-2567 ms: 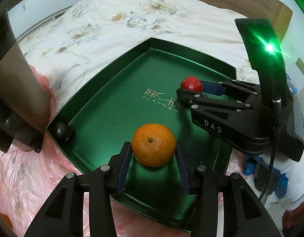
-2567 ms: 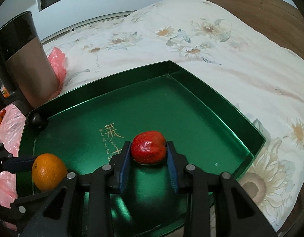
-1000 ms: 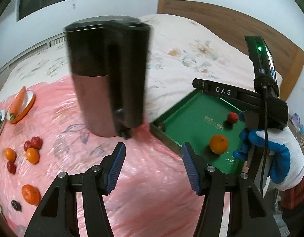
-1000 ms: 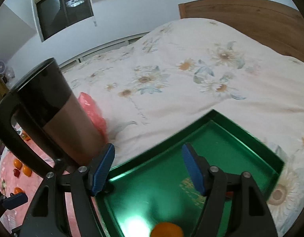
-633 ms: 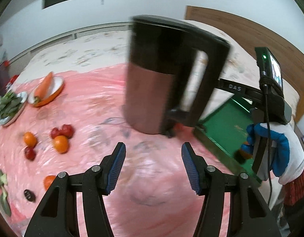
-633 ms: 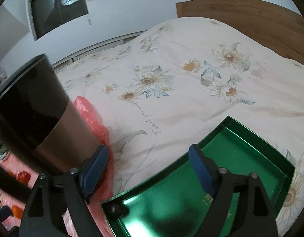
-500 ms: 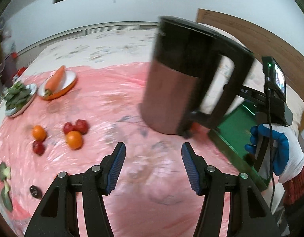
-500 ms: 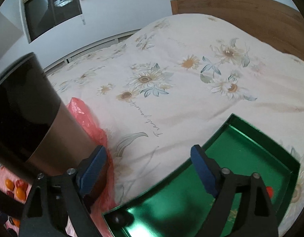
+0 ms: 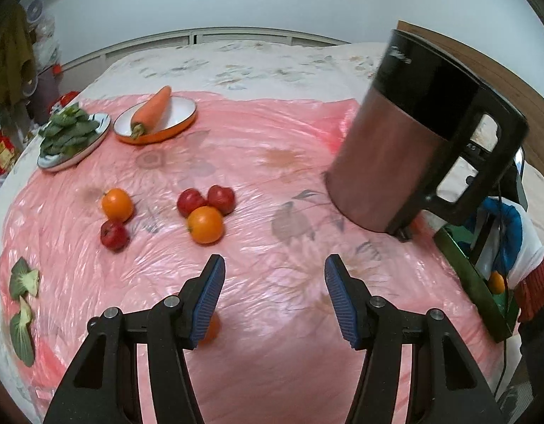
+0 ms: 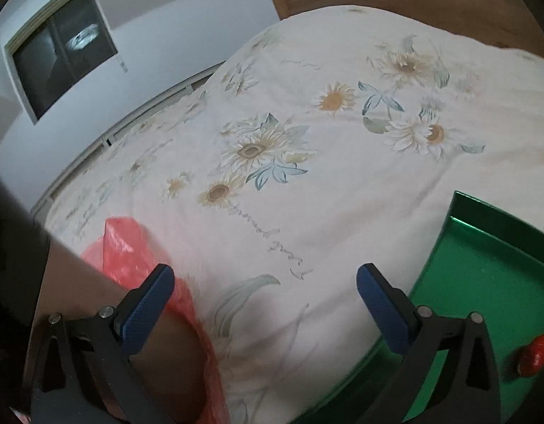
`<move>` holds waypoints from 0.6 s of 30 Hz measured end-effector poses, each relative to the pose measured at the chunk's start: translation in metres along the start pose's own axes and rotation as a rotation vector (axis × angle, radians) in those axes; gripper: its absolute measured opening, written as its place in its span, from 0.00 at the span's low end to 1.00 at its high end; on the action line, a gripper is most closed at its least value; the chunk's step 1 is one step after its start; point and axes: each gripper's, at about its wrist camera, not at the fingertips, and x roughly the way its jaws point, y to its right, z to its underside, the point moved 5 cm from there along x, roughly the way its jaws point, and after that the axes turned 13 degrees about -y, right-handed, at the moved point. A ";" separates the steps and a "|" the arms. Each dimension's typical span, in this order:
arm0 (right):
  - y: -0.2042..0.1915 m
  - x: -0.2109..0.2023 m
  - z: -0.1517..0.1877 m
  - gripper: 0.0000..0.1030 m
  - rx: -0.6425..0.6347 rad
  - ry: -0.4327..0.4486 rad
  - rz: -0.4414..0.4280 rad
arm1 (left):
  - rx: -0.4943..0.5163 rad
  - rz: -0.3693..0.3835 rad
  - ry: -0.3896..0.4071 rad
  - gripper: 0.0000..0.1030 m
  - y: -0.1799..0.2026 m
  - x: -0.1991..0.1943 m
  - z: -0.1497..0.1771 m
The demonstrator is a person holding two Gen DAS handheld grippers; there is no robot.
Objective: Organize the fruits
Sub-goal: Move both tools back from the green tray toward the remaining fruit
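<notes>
1. We see the left gripper [image 9: 272, 295] with its jaws spread wide and nothing between them. 2.6 s ago it held a mandarin over the green tray; it has since released that fruit and swung away to the pink plastic sheet [image 9: 272, 183].
2. The right gripper [image 10: 264, 296] is likewise spread and empty. 2.6 s ago it gripped a red fruit; that red fruit [image 10: 535, 355] now lies on the floor of the green tray [image 10: 501, 282], at the right edge of the right wrist view.
3. The deposited mandarin [image 9: 497, 281] shows in the left wrist view inside the tray, behind its near wall.
4. We judge one transfer cycle complete: two fruits are in the tray, and both tools are free for the next pick.
5. Remaining fruits on the sheet: a front mandarin [image 9: 205, 224] touching two red fruits [image 9: 205, 201], a second mandarin [image 9: 117, 204] near a lone red fruit [image 9: 114, 235], and an orange fruit [image 9: 210, 328] partly hidden behind the left finger.
6. The dark kettle [image 9: 413, 134] stands between the fruit group and the tray; we advise routing transfers around it.
7. The carrot on its orange dish [image 9: 155, 120] and the plate of greens [image 9: 70, 137] are vegetables, not fruits, so we leave them.
</notes>
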 end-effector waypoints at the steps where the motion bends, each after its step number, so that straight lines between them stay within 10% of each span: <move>1: 0.000 0.002 -0.001 1.00 0.012 0.001 -0.022 | -0.005 0.001 -0.001 0.51 -0.003 0.000 0.001; 18: 0.001 0.035 -0.002 1.00 0.110 -0.093 -0.159 | -0.070 0.017 -0.013 0.51 -0.035 0.007 0.010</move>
